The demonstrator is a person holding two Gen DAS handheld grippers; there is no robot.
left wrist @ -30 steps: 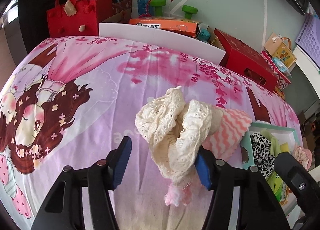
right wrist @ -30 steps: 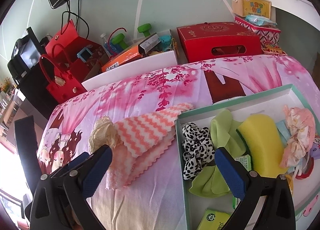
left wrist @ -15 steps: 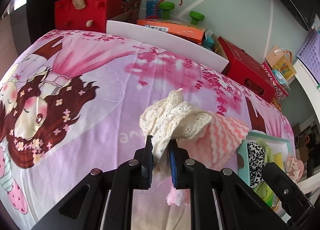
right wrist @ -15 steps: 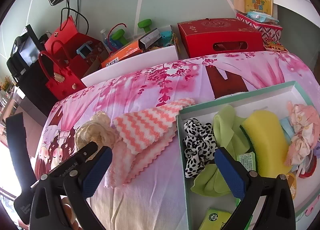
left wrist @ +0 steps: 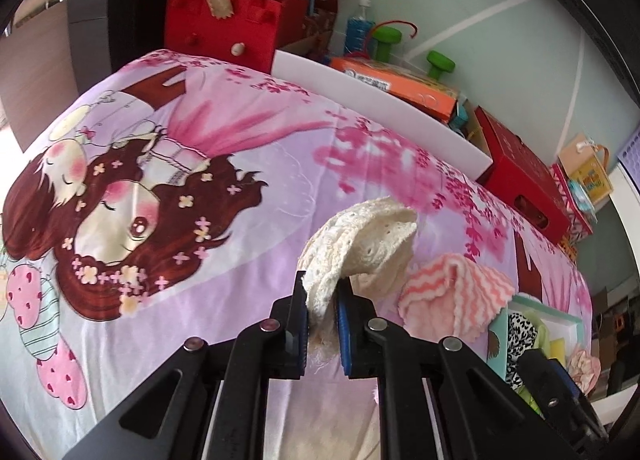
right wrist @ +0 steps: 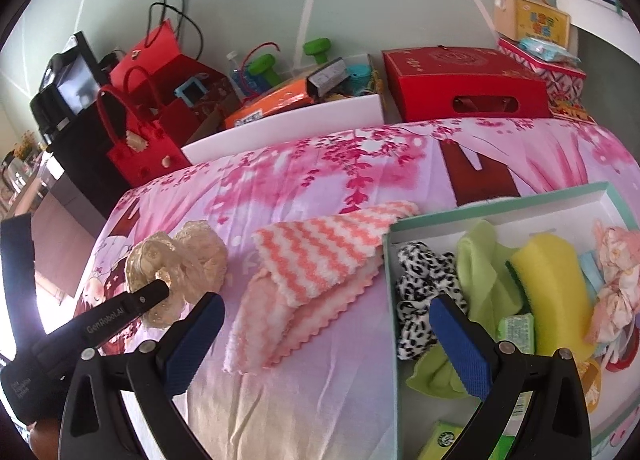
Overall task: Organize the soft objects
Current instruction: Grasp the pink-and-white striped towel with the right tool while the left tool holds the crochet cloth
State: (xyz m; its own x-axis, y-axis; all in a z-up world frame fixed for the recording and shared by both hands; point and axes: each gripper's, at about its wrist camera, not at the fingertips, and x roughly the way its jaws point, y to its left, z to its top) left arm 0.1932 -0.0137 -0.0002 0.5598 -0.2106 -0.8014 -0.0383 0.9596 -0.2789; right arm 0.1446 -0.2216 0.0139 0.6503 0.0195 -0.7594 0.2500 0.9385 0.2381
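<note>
My left gripper (left wrist: 323, 300) is shut on a cream lace scrunchie (left wrist: 360, 244), whose frill bulges up above the blue pads. In the right wrist view the same cream scrunchie (right wrist: 188, 256) hangs lifted at the left, pinched by the left gripper (right wrist: 160, 290). A pink and white zigzag cloth (right wrist: 316, 256) lies folded on the pink bedsheet (right wrist: 304, 168), left of a mint-rimmed box (right wrist: 472, 212). The zigzag cloth (left wrist: 456, 292) shows just right of the scrunchie in the left wrist view. My right gripper (right wrist: 326, 324) stands open over the box's left edge, holding nothing.
The box holds a leopard-print scrunchie (right wrist: 424, 280), a green cloth (right wrist: 480, 260), a yellow sponge (right wrist: 552, 288) and a pink scrunchie (right wrist: 616, 284). Behind the bed stand a red felt bag (left wrist: 224, 24), a white board (left wrist: 380, 100) and a red carton (right wrist: 464, 84).
The left gripper's jaws closed on the cream scrunchie and lifted it off the sheet, away from the zigzag cloth. The right gripper stayed open in place.
</note>
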